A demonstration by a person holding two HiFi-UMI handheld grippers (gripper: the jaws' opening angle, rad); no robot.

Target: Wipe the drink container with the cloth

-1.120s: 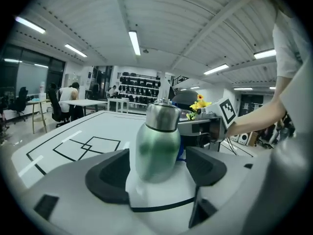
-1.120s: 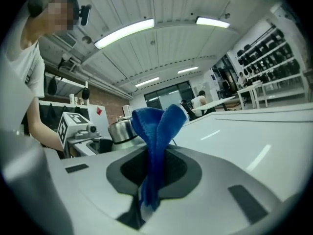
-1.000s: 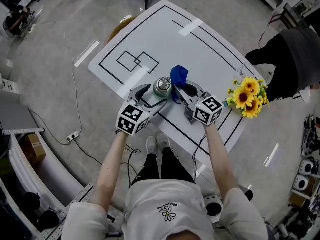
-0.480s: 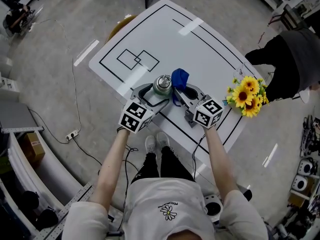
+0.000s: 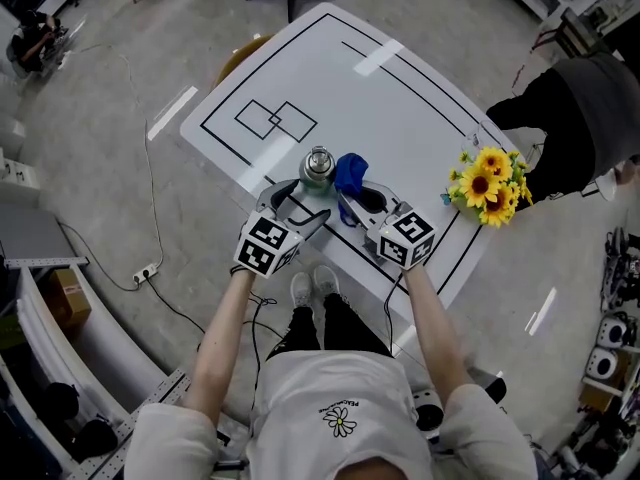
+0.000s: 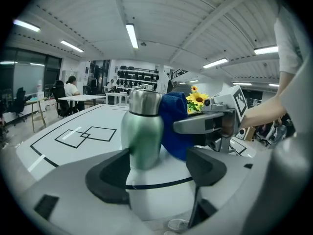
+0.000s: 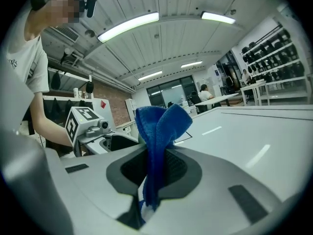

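Step in hand: wiping, judged barely begun. The right gripper (image 7: pixel 154 173) has its jaws clamped on the blue cloth (image 7: pixel 159 131), which is held just beside the green steel-capped bottle (image 6: pixel 142 131) – contact uncertain. The bottle stands upright nr the white table's (image 5: pixel 400 98) front edge. The left gripper (image 6: pixel 159 168) has jaws apart, with the bottle between them, unclamped. Next move calls for steadying the bottle, then rubbing its body w/ the cloth.

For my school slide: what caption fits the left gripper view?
Left gripper, jaws open, faces a green bottle with blue cloth beside it.

Research lab or test hall. Bare concrete floor (image 5: pixel 100 148), cable (image 5: pixel 148 168) trailing to a power strip (image 5: pixel 147 270). White worktop (image 5: pixel 400 98) marked with black lines. Ceiling strip lights (image 6: pixel 131 35); equipment racks (image 6: pixel 137 76) along the far wall.
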